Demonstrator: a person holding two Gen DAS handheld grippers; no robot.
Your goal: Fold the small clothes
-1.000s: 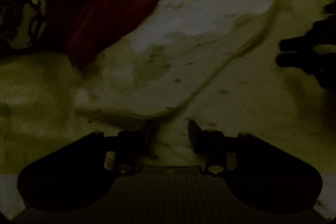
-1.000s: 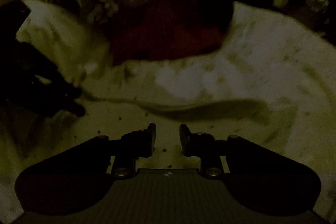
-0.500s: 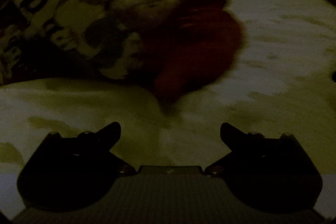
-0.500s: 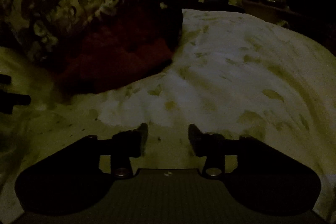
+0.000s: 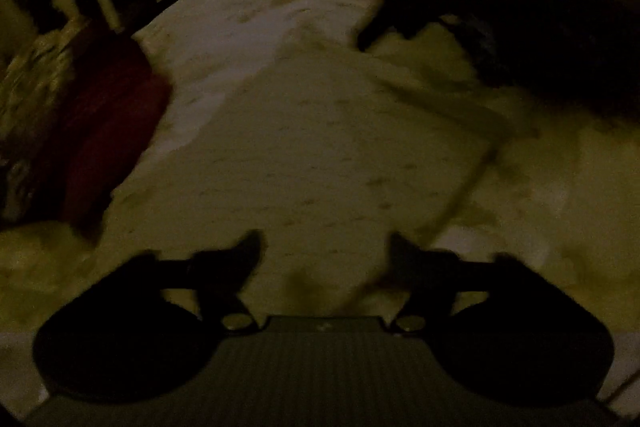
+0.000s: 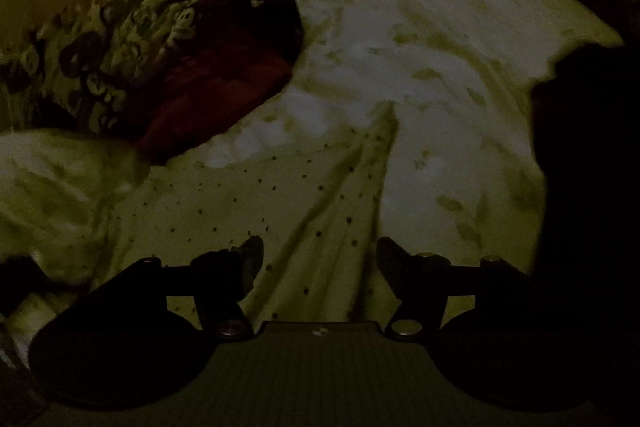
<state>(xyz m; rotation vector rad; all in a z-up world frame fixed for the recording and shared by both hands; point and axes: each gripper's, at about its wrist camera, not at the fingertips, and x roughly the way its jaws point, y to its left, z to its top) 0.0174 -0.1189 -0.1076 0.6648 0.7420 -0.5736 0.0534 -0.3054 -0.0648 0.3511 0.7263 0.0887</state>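
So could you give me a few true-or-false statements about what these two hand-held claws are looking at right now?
1. The left gripper is open. True.
2. The right gripper is clamped on a red garment. False: it is open over the pale dotted garment.
3. The red cloth lies left of the dotted garment in the right wrist view. True.
4. The bed cover is plain black. False: it is pale with faint blotches.

I've got left gripper (image 5: 324, 247) narrowed from its wide spread half a second ago, jaws apart. Right gripper (image 6: 320, 251) opened wider. Dotted cloth (image 6: 280, 211) now bunched between right jaws; red cloth (image 5: 104, 131) swung to 9 o'clock.
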